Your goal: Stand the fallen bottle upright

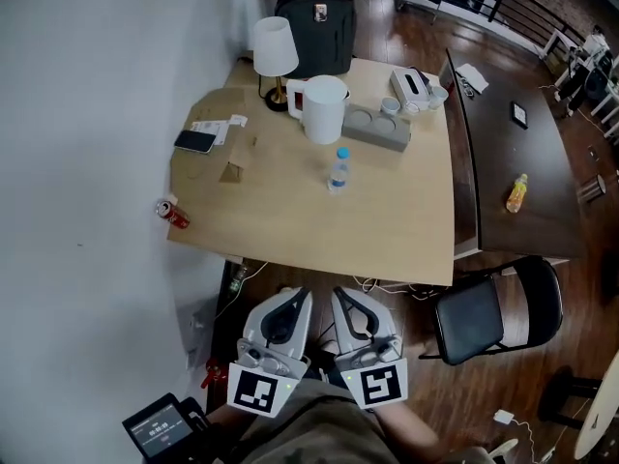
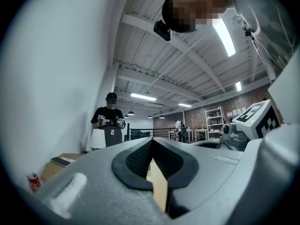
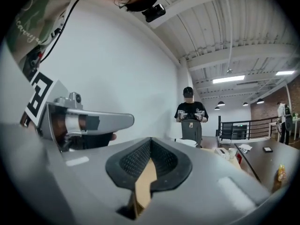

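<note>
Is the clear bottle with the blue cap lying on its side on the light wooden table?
No, the clear bottle stands upright on the light wooden table, its blue cap on top.

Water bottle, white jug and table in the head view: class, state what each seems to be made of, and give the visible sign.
Water bottle: probably clear plastic; the body is see-through and the cap is blue.
White jug: smooth plain white, plastic or ceramic; the picture cannot settle which.
Table: pale matt wood or wood-look laminate; the top is an even light brown.
</note>
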Demonstrator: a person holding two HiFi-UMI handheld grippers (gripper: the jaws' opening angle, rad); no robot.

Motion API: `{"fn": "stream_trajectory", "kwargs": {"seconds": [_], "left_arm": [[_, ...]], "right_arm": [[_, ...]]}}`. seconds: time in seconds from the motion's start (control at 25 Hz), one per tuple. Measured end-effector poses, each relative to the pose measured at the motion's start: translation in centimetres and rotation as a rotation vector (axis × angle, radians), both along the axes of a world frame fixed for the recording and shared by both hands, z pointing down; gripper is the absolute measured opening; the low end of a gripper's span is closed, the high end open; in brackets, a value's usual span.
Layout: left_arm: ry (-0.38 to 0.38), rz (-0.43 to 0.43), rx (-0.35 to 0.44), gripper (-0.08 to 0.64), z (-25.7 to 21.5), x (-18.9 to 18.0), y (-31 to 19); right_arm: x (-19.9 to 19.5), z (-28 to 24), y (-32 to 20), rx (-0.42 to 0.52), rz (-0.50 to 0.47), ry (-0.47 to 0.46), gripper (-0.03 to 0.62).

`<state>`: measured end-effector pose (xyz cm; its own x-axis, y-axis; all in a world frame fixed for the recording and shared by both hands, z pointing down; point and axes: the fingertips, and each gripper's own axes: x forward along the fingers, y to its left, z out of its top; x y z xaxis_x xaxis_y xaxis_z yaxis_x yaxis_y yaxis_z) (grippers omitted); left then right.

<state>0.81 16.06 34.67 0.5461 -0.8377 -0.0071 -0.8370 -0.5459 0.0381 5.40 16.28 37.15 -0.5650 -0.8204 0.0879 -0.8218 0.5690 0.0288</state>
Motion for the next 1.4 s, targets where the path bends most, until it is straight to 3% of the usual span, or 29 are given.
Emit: {"fn": "stream_trajectory", "kwargs": {"seconds": [0.4,0.68,1.4], "left_arm": [[-0.022,0.031,-0.012,0.005,-0.7,0.7,4.3],[-0.008,0.012,-0.006,0.005,-1.3,-1.9,4.7],[0.007,0.019,0.028,0.005,-2.6,-5.2,5.5]], "right_arm": [[2.1,-2.0,5.2,0.0,0.084,-0.094,0.005],[-0.3,-1.6,7.1,-0.031,0.055,-0.06,0.005],[-3.9,-3.8,6.3,0.057,0.089,0.007,0.003]]}}
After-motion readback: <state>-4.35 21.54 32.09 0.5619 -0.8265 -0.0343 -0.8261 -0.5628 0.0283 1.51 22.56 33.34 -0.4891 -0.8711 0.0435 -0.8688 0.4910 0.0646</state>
